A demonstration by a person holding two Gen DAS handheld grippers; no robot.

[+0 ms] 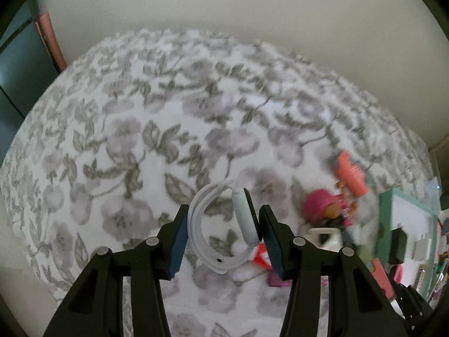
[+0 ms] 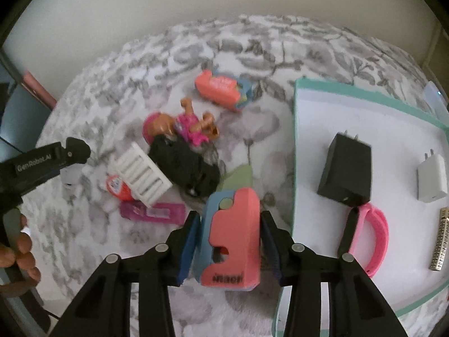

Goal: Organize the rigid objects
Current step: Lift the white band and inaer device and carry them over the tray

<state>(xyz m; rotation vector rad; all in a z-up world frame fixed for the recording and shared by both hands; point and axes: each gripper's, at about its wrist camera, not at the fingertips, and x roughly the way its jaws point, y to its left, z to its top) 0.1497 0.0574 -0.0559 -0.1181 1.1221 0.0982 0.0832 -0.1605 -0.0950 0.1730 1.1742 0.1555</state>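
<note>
Between the blue pads of the left gripper sits a white smartwatch: its looped strap lies against the left pad and its dark-faced body against the right pad, so the jaws are clamped on it, above the floral bedspread. Off to that gripper's right, blurred, lie a pink-haired doll and a coral toy block.

The right gripper has its pads pressed on both sides of a coral-and-blue toy, held upright with dark lettering at its lower end; no earlier view is given to compare. Just beyond it on the bedspread lie a black pouch, a white slatted toy crib, a magenta flat case and a red-and-white egg-shaped piece. Farther out are the doll and a second coral-and-blue toy.

To the right is a white tray with a teal rim. Inside it rest a black plug adapter, a white plug adapter, a pink-strapped watch and a pale metal band. At the left edge, a hand holds the other gripper's black handle.
</note>
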